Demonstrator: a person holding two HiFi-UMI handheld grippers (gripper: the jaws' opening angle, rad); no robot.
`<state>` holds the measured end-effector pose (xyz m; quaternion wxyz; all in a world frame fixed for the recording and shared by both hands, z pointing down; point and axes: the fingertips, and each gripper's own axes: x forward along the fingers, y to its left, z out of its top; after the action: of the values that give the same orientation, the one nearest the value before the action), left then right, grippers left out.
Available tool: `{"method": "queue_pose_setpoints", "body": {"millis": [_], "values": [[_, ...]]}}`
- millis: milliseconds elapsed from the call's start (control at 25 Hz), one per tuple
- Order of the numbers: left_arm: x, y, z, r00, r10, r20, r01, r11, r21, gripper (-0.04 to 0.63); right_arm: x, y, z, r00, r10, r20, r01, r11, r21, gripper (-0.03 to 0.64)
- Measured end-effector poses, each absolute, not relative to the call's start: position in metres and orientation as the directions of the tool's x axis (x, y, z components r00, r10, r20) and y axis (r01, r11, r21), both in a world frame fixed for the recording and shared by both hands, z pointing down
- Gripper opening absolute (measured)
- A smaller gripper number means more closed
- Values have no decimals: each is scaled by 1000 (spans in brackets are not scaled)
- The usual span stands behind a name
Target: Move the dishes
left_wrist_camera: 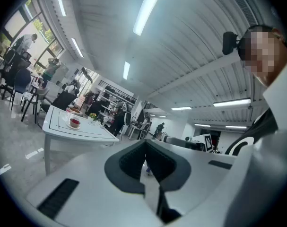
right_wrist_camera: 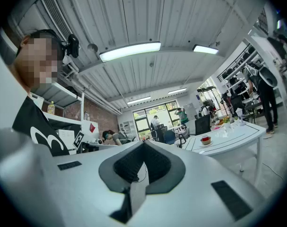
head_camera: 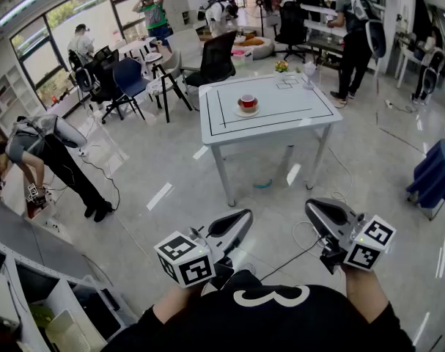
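A red cup on a white saucer (head_camera: 248, 104) stands near the middle of a white table (head_camera: 281, 116) marked with black lines, far ahead of me. It shows small in the left gripper view (left_wrist_camera: 74, 122) and in the right gripper view (right_wrist_camera: 205, 139). My left gripper (head_camera: 239, 220) and right gripper (head_camera: 316, 210) are held close to my body, level, well short of the table. Both are shut, jaws meeting at the tips with nothing between them, as the left gripper (left_wrist_camera: 145, 145) and right gripper (right_wrist_camera: 144, 144) show in their own views.
A stemmed glass (head_camera: 308, 72) and small flowers (head_camera: 281, 66) stand at the table's far edge. Black and blue chairs (head_camera: 215, 59) sit behind it, several people stand around, a person bends by shelves (head_camera: 31, 149) at the left, and a blue seat (head_camera: 436, 176) is at the right.
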<state>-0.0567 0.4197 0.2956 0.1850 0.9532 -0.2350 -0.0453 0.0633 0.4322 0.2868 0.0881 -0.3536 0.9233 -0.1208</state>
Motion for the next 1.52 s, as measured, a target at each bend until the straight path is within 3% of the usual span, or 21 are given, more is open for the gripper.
{"method": "queue_pose_setpoints", "body": {"millis": [440,760,1520], "values": [[-82,379,291,884,-467,2,-430,-814,390,2,40,394,273,-695,-710,-114,-657,692,-299,3],[-64,382,283,894,-449,6,-421,-832,361,2,57,395,270,-680,-724,-113,-681,682,-266,152],[-7,409,293,887,-458,61,-449,-823,348,3,123,415,278,-647,-750,-139,-710,659,-250,371]]}}
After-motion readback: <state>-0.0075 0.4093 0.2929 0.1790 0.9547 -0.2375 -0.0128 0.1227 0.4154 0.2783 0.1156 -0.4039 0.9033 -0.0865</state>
